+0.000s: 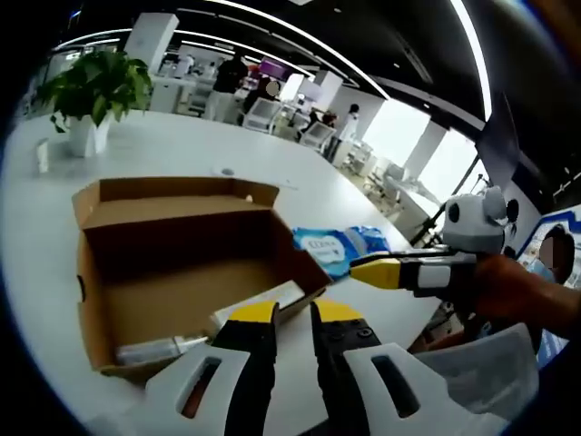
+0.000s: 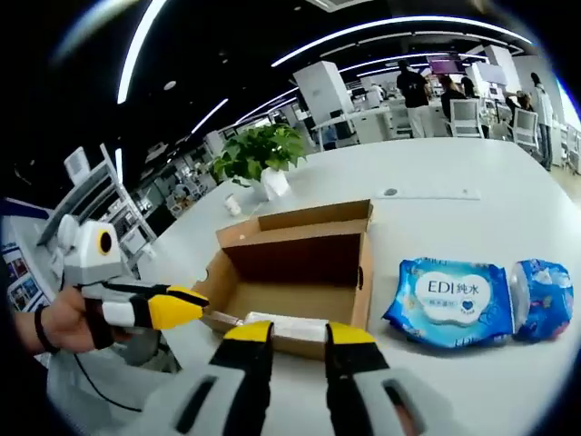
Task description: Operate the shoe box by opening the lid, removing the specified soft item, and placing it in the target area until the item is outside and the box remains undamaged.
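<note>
Closest to us in the left gripper view are our own left gripper's (image 1: 292,320) yellow-tipped jaws at 6 o'clock, a narrow gap between them and nothing in it. Just past them is the near wall of the shoe box (image 1: 182,272), lid folded back at 12 o'clock, long axis running roughly 9 to 3. Inside we can see a white item (image 1: 259,304) along the near wall; can't tell what it is.

Over in the right gripper view, our right gripper (image 2: 299,338) is also empty with a narrow gap, hovering just short of the box's front edge. The blue wipes pack (image 2: 447,302) lies flat on the white table (image 2: 508,191) at 3 o'clock, outside the box and just beside its right wall, long axis across the view, label facing up. A second blue pack (image 2: 543,300) touches its far end.

Lots of open tabletop beyond the box. A potted plant (image 2: 259,156) stands well apart at 11 o'clock.
</note>
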Demonstrator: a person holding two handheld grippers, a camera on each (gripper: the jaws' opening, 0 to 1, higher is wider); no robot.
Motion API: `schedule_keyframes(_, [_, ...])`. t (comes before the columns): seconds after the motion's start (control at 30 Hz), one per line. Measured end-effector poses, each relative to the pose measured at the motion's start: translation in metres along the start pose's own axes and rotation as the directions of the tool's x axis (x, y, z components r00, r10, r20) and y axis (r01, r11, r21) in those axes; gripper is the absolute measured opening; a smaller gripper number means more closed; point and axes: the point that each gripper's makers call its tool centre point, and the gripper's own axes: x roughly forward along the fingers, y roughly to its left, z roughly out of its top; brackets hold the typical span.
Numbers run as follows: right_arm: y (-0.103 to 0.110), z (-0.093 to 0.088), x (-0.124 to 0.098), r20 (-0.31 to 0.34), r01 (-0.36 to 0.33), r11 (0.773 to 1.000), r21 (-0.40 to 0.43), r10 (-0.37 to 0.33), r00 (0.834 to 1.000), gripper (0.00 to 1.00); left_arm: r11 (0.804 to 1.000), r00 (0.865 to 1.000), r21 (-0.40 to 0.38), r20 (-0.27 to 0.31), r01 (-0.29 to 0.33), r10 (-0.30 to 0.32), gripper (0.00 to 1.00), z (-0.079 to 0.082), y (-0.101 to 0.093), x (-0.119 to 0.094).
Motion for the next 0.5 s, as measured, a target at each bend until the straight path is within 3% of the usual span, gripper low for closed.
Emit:
schedule_keyframes(0.1, [0.003,0.003,0.008,-0.042,-0.021,0.997,-0.076,0.018,0.999,0.22,1.000,1.000,-0.009,-0.004,-0.008,0.008,0.15,-0.001,0.004,-0.003])
schedule_keyframes(0.23, [0.004,0.007,0.021,-0.138,-0.053,0.960,-0.275,0.015,0.990,0.26,1.000,1.000,-0.017,-0.007,-0.013,0.013,0.17,-0.001,0.006,-0.006])
schedule_keyframes(0.3, [0.005,0.007,0.030,-0.199,-0.091,0.929,-0.359,0.018,0.980,0.29,1.000,1.000,-0.013,-0.006,-0.016,0.016,0.17,-0.001,0.006,-0.007])
schedule_keyframes(0.37, [0.008,-0.001,0.038,-0.291,-0.156,0.885,-0.438,0.025,0.956,0.27,1.000,1.000,-0.011,-0.005,-0.017,0.017,0.18,-0.002,0.008,-0.008])
schedule_keyframes(0.5, [0.001,-0.007,0.054,-0.390,-0.210,0.815,-0.539,-0.021,0.921,0.27,1.000,1.000,-0.018,-0.006,-0.017,0.017,0.19,-0.004,0.008,-0.009])
